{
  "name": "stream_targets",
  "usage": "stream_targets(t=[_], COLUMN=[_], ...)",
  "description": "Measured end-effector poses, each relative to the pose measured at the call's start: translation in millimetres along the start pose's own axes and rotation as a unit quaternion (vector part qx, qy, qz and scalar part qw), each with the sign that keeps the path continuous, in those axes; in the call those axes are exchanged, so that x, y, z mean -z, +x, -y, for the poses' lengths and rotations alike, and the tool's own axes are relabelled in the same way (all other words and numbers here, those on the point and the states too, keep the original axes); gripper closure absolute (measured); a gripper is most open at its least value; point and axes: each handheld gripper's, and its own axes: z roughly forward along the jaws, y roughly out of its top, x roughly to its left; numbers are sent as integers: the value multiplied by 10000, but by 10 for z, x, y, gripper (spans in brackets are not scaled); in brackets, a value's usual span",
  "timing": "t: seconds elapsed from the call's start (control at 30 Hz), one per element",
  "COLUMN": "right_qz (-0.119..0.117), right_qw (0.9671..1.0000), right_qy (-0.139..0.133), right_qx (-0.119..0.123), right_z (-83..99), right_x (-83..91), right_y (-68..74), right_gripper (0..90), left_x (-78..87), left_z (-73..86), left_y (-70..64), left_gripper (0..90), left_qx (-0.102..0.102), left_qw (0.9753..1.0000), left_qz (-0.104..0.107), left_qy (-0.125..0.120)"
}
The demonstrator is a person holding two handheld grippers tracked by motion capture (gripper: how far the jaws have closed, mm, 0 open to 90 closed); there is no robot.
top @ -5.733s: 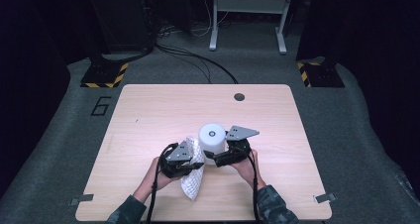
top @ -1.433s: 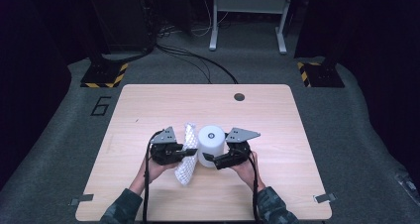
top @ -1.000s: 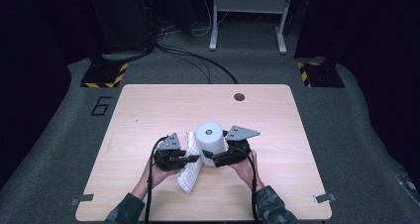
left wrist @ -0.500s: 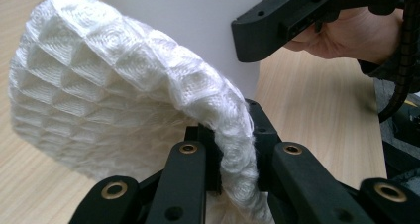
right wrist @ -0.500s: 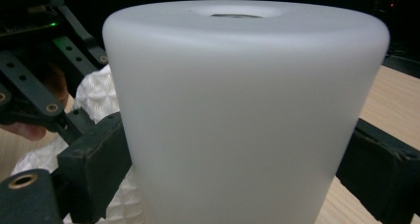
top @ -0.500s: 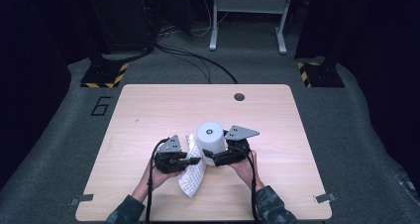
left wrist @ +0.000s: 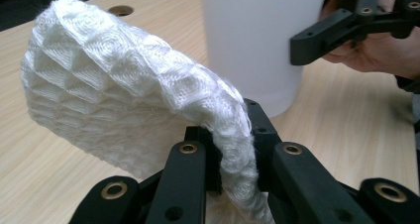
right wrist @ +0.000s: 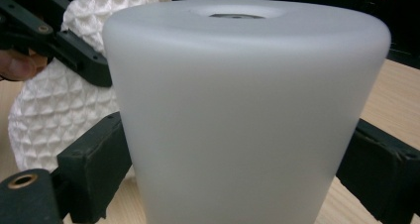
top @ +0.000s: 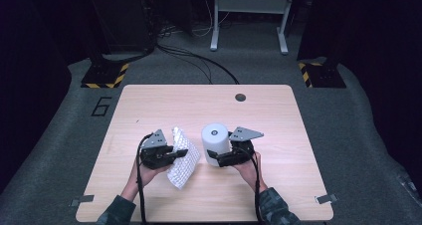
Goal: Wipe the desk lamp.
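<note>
A white waffle-textured cloth (top: 182, 158) hangs folded from my left gripper (top: 176, 154), which is shut on its edge. In the left gripper view the cloth (left wrist: 124, 100) drapes over the black jaws of the left gripper (left wrist: 230, 152) and is pinched between them. A frosted white cylinder (top: 215, 140) stands upright on the wooden table (top: 199, 105) just right of the cloth. My right gripper (top: 217, 158) is shut on its lower part. In the right gripper view the cylinder (right wrist: 242, 115) sits between the two jaws, with the cloth (right wrist: 59, 120) behind it on the left.
A small round hole (top: 240, 97) lies in the table's far side. Dark cabinets, floor cables and a white stand (top: 249, 6) are beyond the far edge. The person's hands hold both grippers near the table's front middle.
My left gripper has pulled the cloth left and a little away from the cylinder, opening a small gap. The right gripper and cylinder have stayed put.
</note>
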Motion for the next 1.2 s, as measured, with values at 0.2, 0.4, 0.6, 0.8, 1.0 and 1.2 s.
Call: stream_targets(t=[0.2, 0.4, 0.6, 0.8, 1.0, 1.2], right_qz=[125, 199, 246, 257, 248, 230], right_qw=[9999, 9997, 9995, 9994, 9994, 9995], right_qy=[49, 117, 182, 222, 226, 219], right_qx=[-73, -105, -106, -118, -110, -32], right_z=[96, 167, 243, 297, 335, 393], right_x=[-18, -66, -171, -214, -197, -173], right_y=[-53, -81, -93, -100, -117, -111], right_gripper=[79, 80, 80, 79, 79, 79], left_x=[108, 171, 185, 215, 213, 206], left_z=[69, 119, 208, 276, 335, 397], left_y=[182, 297, 383, 493, 572, 645], left_gripper=[812, 811, 811, 810, 806, 797], left_qx=[160, 340, 500, 768, 1014, 1077], left_qw=[9992, 9976, 9958, 9929, 9898, 9850], left_qz=[-356, -596, -769, -903, -993, -1264], left_qy=[48, 4, 61, 71, 138, 467])
